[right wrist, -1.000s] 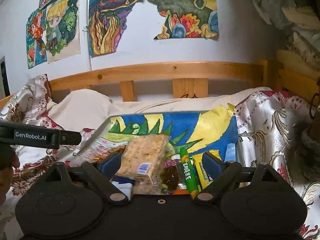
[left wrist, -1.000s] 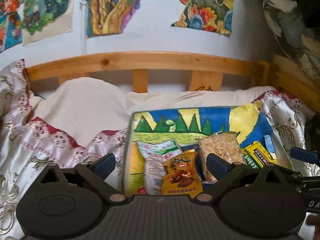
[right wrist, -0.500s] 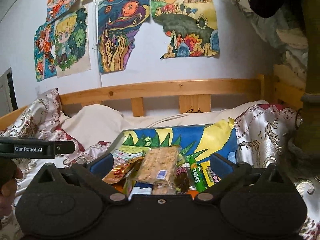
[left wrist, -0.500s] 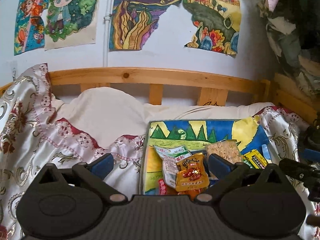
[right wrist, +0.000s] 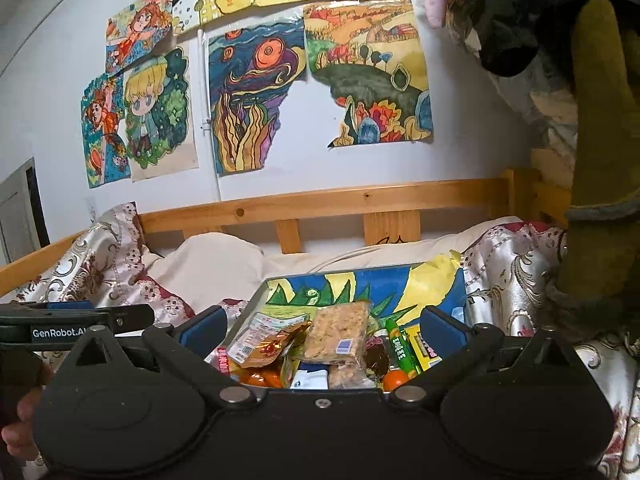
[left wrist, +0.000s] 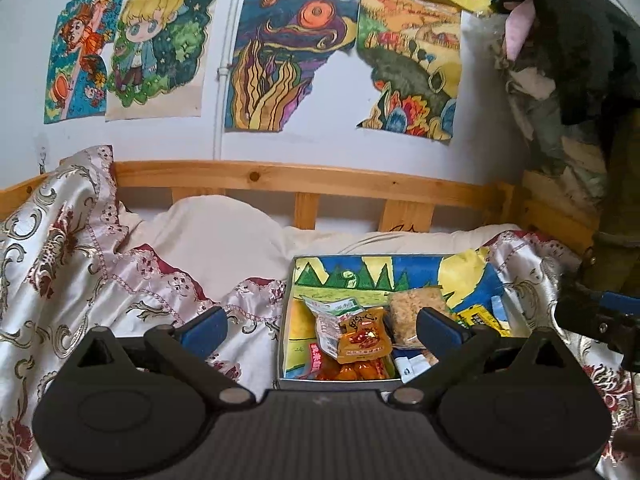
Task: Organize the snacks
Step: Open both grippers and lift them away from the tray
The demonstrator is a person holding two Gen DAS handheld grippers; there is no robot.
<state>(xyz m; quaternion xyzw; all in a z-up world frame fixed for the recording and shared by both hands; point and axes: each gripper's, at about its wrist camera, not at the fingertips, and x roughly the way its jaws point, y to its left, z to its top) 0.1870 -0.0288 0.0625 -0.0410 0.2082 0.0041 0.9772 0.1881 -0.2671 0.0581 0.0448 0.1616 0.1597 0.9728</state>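
Note:
A shallow box [left wrist: 298, 280] lined with a painted landscape lies on the bed and holds several snack packs. It also shows in the right wrist view [right wrist: 444, 284]. Among them are an orange-yellow pouch [left wrist: 362, 340], a white and green pack [left wrist: 332, 318], a puffed rice bar [left wrist: 412, 312] and a yellow pack [left wrist: 480, 318]. In the right wrist view the rice bar [right wrist: 340, 336] lies on top, beside a green tube [right wrist: 398, 348]. My left gripper [left wrist: 320, 330] is open and empty, held back from the box. My right gripper [right wrist: 322, 330] is open and empty, just short of the box.
A floral satin cover [left wrist: 60, 264] and a white pillow [left wrist: 216, 236] lie left of the box. A wooden bed rail [left wrist: 304, 178] runs behind, under wall drawings. Hanging clothes [right wrist: 592, 160] crowd the right side. The other gripper [right wrist: 72, 322] shows at left.
Both grippers have pulled back and up from the box; the snacks look smaller and more wall shows. Both stay open and empty. The snacks have not moved.

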